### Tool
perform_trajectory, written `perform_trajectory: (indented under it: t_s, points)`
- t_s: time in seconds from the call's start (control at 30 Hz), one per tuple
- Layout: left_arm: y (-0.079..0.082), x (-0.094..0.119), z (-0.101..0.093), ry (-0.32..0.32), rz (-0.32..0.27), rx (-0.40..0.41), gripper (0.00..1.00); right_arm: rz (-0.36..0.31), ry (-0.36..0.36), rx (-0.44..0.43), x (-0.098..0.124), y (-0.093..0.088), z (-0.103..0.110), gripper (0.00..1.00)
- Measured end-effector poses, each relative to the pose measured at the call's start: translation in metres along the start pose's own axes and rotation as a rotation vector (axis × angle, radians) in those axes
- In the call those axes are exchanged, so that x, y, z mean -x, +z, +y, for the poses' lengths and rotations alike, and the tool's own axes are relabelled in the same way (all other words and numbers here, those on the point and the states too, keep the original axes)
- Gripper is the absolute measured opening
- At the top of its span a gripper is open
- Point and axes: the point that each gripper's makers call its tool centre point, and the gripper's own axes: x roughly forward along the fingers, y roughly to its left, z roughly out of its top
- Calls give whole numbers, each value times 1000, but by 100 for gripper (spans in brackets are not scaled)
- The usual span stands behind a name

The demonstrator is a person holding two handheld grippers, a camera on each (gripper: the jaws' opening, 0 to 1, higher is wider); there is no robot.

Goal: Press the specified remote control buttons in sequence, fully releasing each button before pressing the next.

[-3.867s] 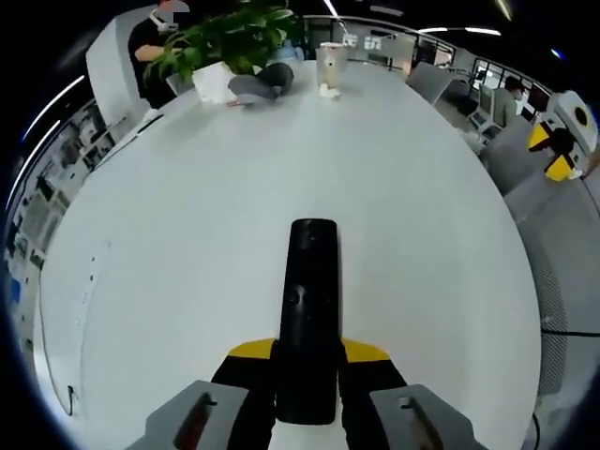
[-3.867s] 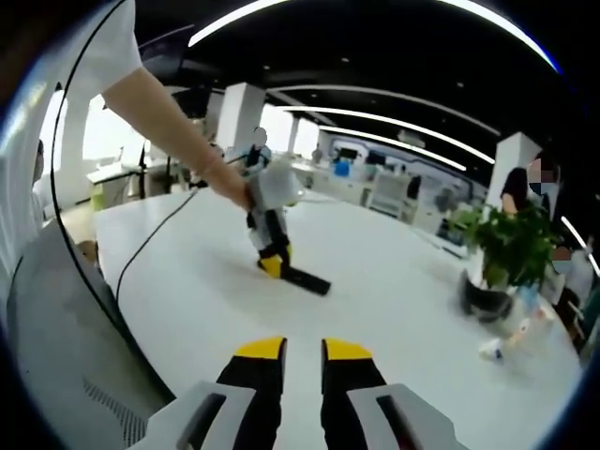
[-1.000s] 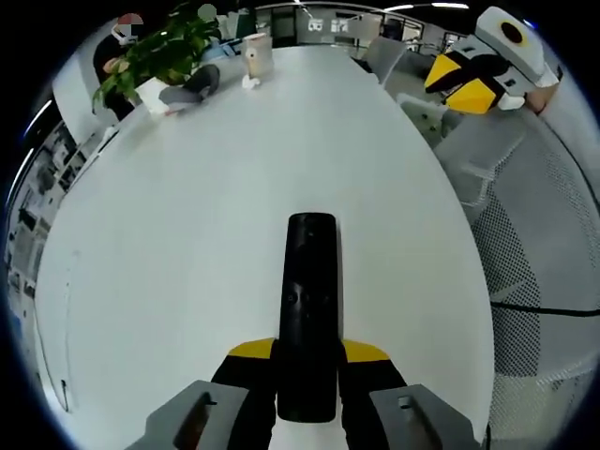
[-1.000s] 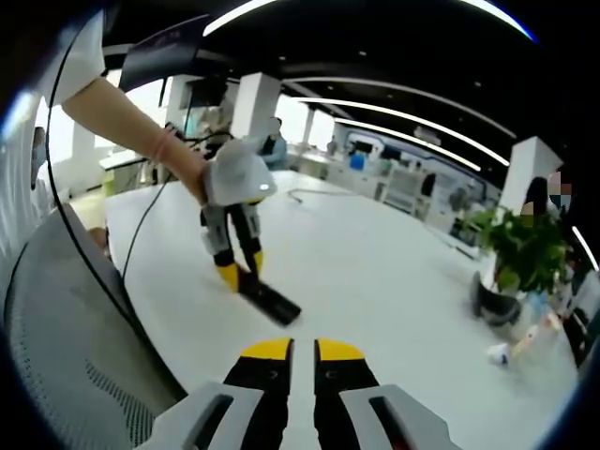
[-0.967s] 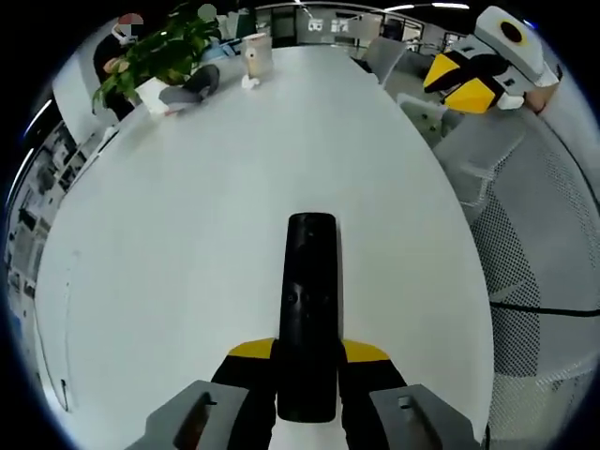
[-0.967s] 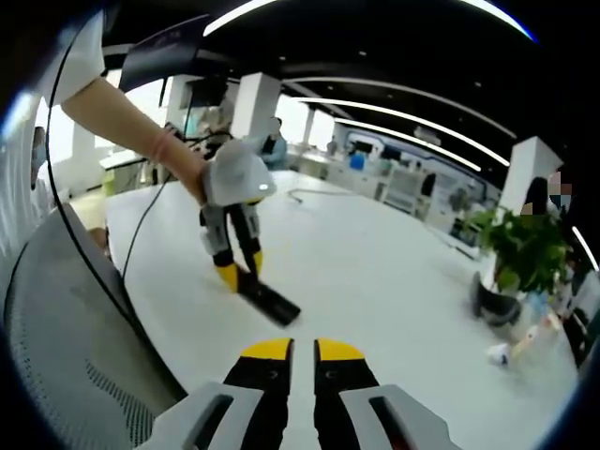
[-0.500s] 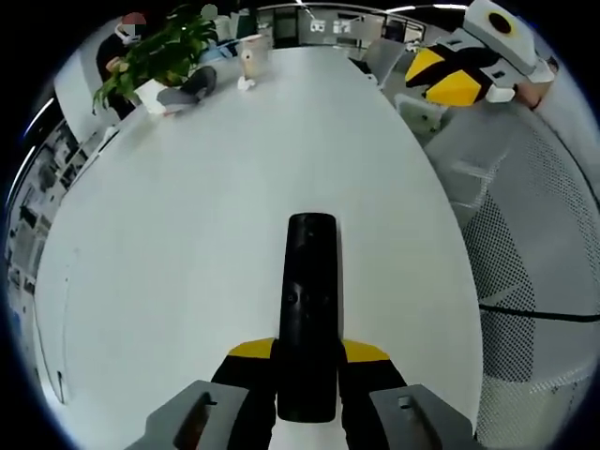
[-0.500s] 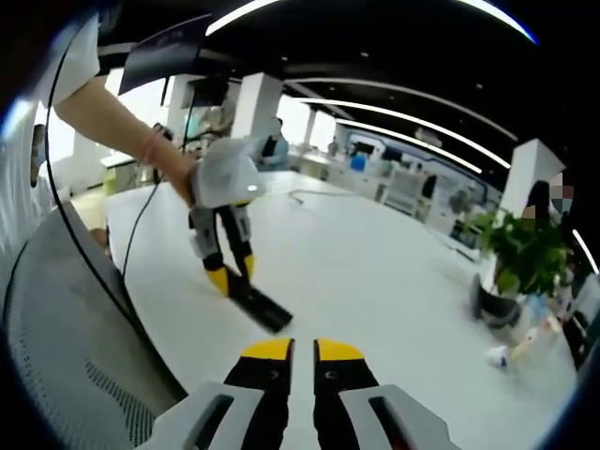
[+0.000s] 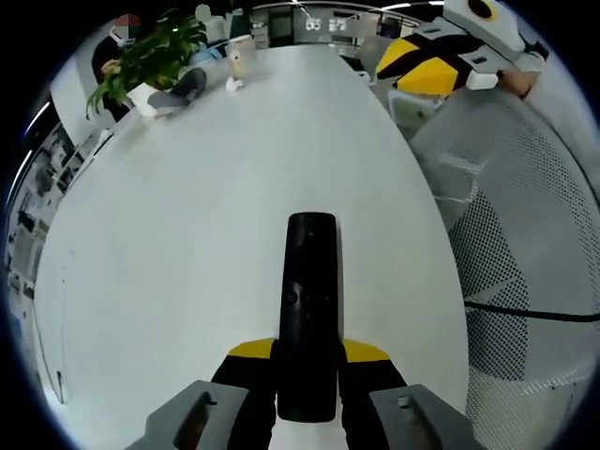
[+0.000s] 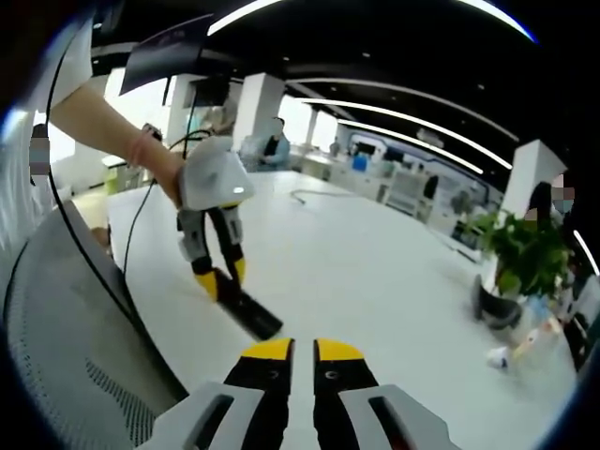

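A long black remote control (image 9: 309,300) sticks forward out of my left gripper (image 9: 309,352), which is shut on its near end just above the white table (image 9: 206,216). The right gripper view has the same remote (image 10: 246,315) held low over the table by the left gripper (image 10: 217,277), with a person's hand on that gripper. My right gripper (image 10: 302,351) has its yellow-tipped jaws shut with nothing between them, held in the air short of the remote. It also appears in the left gripper view as the right gripper (image 9: 424,64), at the far right.
A potted plant (image 9: 148,54) and a cup (image 9: 242,58) stand at the far end of the table; the plant (image 10: 523,255) sits right in the right gripper view. A grey mesh chair (image 9: 525,244) stands beside the table edge. A cable (image 10: 141,234) trails over the table.
In the right gripper view the left gripper and remote have shifted left and nearer. In the left gripper view the right gripper has slid left along the top. The right jaws have closed up since 3.9 s ago.
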Motion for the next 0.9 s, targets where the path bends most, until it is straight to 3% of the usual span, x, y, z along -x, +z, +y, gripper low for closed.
perform_trajectory:
  t_s: [0.37, 0.9]
  points:
    - [-2, 1, -11, -11, 39, -26, 24, 3, 3, 4, 0, 0, 1, 4]
    - [-3, 1, -12, -17, 84, -44, 24, 13, 6, 13, -1, -2, 2, 4]
